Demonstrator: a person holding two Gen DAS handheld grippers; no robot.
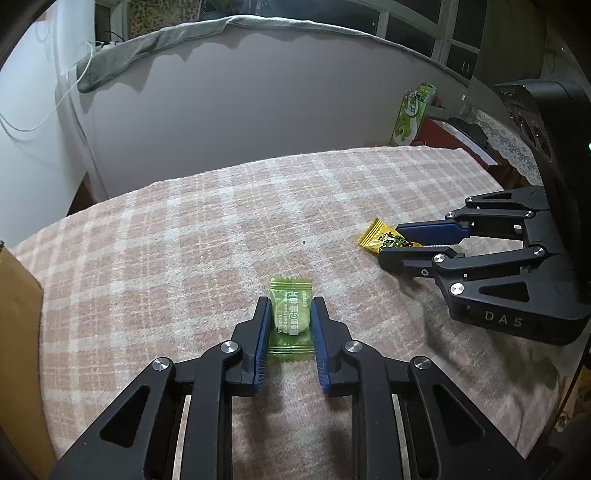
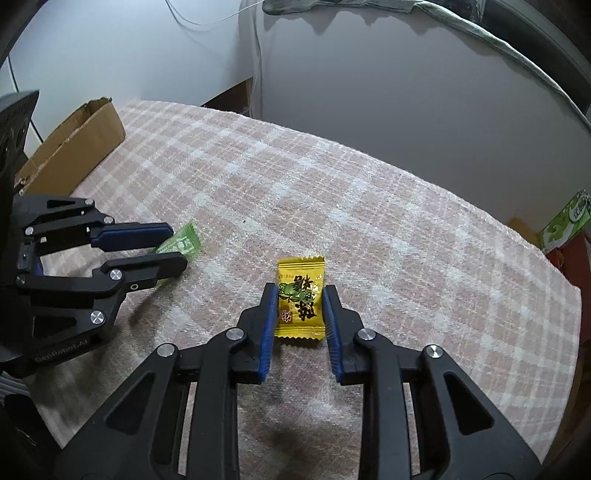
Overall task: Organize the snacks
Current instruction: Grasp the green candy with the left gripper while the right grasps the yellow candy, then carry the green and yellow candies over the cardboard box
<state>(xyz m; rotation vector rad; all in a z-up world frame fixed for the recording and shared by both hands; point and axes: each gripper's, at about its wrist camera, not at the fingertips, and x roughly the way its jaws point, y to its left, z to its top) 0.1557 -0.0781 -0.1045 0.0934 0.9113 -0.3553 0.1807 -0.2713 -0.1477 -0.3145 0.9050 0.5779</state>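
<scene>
While clamped, claws [image 1: 288, 314] on sweets [image 1: 291, 314]

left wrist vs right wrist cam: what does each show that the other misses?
Left wrist only: the window panes at top right, a lace-edged cloth at far right, and the green candy's printed face head-on, between the left gripper's pads.

Right wrist only: the cardboard box as an open box with a torn flap, and the yellow candy's front print, between the right gripper's pads.

Both: the plaid cloth, both candies, both grippers, a green package and the grey towel.
</scene>
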